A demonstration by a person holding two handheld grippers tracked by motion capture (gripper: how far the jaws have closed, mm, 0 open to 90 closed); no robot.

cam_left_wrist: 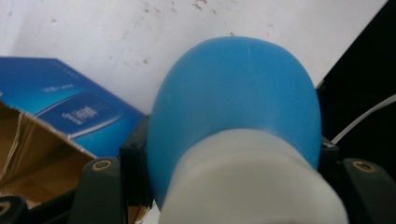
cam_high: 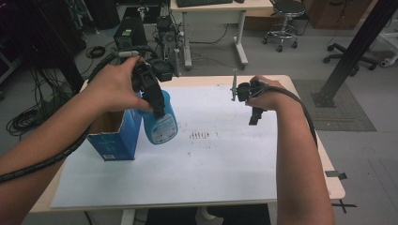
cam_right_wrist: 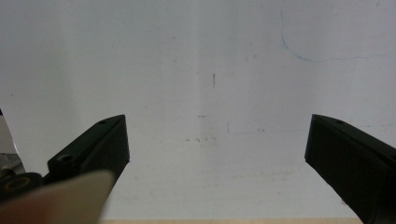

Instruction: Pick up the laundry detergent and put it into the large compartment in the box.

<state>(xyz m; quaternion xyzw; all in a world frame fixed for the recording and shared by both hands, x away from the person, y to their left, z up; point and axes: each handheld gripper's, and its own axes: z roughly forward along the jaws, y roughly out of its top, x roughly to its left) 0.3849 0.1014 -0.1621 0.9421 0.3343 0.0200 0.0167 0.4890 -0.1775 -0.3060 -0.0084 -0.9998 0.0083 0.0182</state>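
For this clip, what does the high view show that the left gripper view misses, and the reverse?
The high view alone shows the right claw hovering open above the white sheet, both forearms, and the blue bottle's label. It also shows the floor, desk and stool behind the table.

The left gripper view alone shows the bottle's white collar close up and the black jaws pressed against both its sides.

Both show the blue bottle held by the left claw, the open blue box beside it, and the speckled white sheet.

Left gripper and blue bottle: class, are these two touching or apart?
Touching. In the left gripper view, the black jaws of the left gripper press both sides of the blue bottle just below its white neck.
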